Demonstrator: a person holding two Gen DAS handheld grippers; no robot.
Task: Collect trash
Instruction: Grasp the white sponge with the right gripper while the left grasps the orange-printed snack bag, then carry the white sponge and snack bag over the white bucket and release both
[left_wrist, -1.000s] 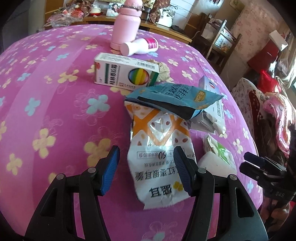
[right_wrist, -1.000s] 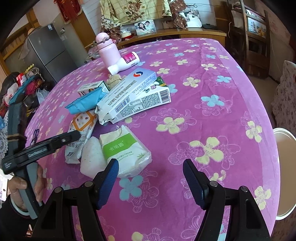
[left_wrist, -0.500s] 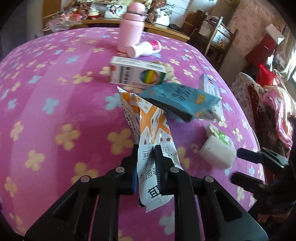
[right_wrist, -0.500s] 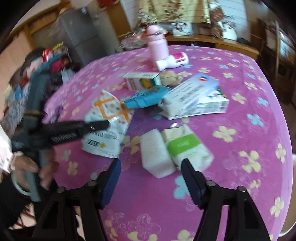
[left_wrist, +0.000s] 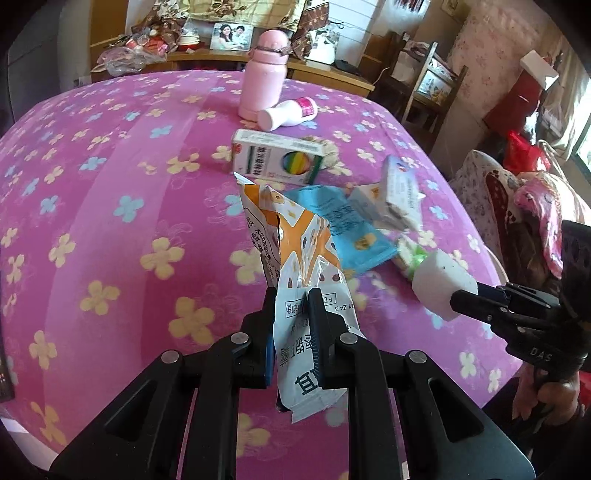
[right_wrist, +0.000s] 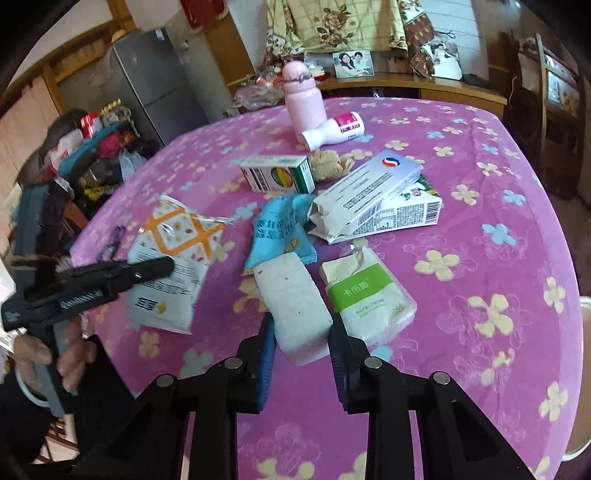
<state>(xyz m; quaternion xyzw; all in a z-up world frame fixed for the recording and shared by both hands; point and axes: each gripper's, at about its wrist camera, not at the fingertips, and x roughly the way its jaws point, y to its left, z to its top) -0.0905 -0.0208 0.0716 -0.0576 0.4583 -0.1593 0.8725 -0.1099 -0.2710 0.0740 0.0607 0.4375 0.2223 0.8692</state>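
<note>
My left gripper (left_wrist: 293, 306) is shut on an orange-and-white snack wrapper (left_wrist: 306, 266) and holds it lifted over the purple flowered table (left_wrist: 110, 206); the wrapper also shows in the right wrist view (right_wrist: 173, 258). My right gripper (right_wrist: 301, 328) is shut on a white foam block (right_wrist: 295, 299), which also shows in the left wrist view (left_wrist: 441, 282). A blue wrapper (right_wrist: 284, 229), a green-banded tissue pack (right_wrist: 365, 291), a long white box (right_wrist: 369, 192) and a rainbow-printed box (right_wrist: 277, 177) lie on the table.
A pink bottle (right_wrist: 304, 99) stands at the far side with a white bottle (right_wrist: 334, 131) lying beside it. A crumpled tissue (right_wrist: 328, 164) lies near the boxes. A fridge (right_wrist: 159, 88) and cluttered shelves are at the left, chairs at the right.
My left gripper has lifted the snack wrapper higher off the table. My right gripper has moved in and shut on the white foam block.
</note>
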